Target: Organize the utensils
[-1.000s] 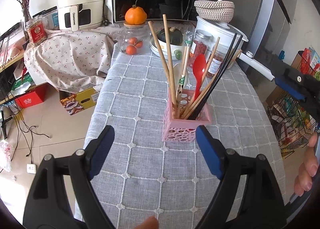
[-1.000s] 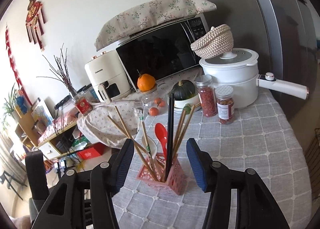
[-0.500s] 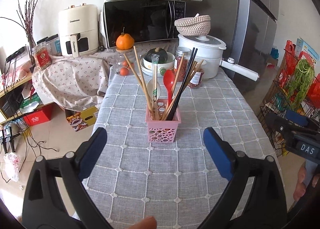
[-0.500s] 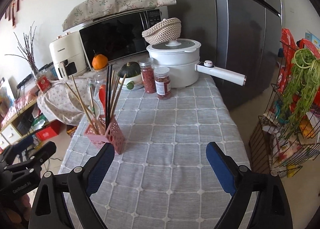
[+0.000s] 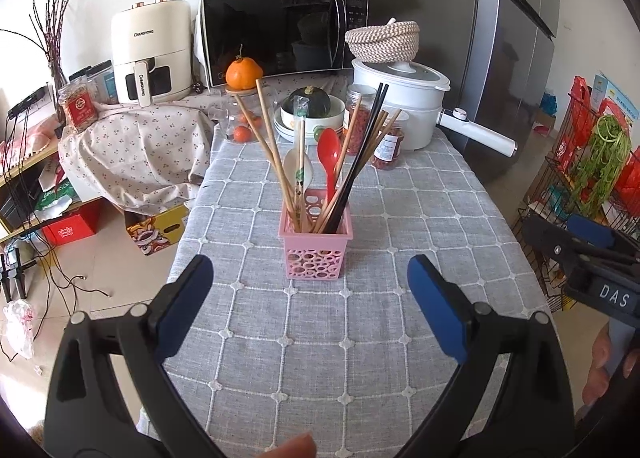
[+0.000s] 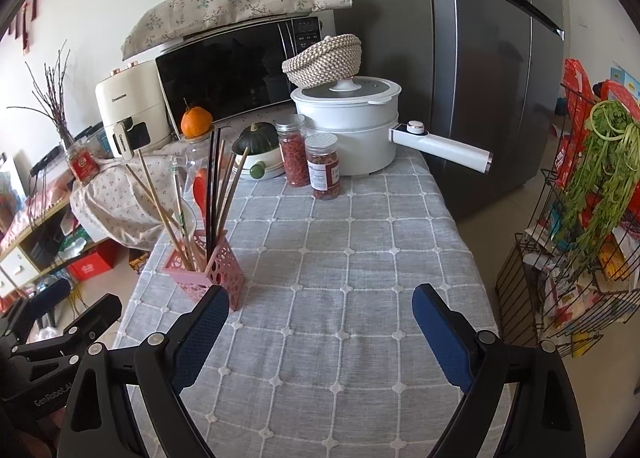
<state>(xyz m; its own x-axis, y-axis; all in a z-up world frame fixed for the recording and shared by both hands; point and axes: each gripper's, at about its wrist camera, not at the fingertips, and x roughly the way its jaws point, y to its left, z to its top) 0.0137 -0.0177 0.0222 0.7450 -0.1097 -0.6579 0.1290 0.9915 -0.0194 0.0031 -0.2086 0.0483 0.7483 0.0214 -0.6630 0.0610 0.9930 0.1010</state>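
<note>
Although both claws hang empty above it, the grey checked tablecloth (image 5: 360, 338) shows no loose utensil anywhere on its open squares, so the sorting looks finished or very nearly so.

At twelve o'clock in the right wrist view stands the white pot (image 6: 352, 130) with its long handle, and the microwave (image 5: 280, 38) sits behind it at the far end of the table; neither seems part of the job. Two red-filled jars (image 6: 322, 166) stand just beside the pot.

Near the middle of the left wrist view, at about twelve o'clock from the left gripper (image 5: 310, 302), the pink holder (image 5: 316, 240) stands upright on the cloth. From the right gripper (image 6: 320, 328) it lies at about ten o'clock, close to the left-hand blue pad.

Inside the holder everything stands upright and fanned out: wooden chopsticks (image 5: 272, 154) leaning toward eleven o'clock, black chopsticks (image 5: 360, 154) leaning toward one o'clock, a red spoon (image 5: 330, 154) between them, and a white spoon (image 5: 298, 166) just beside the red one.

Both claws are spread wide with nothing between their pads, each well apart from the holder. By my reckoning, what is left is at most a check that nothing lies out of view.
</note>
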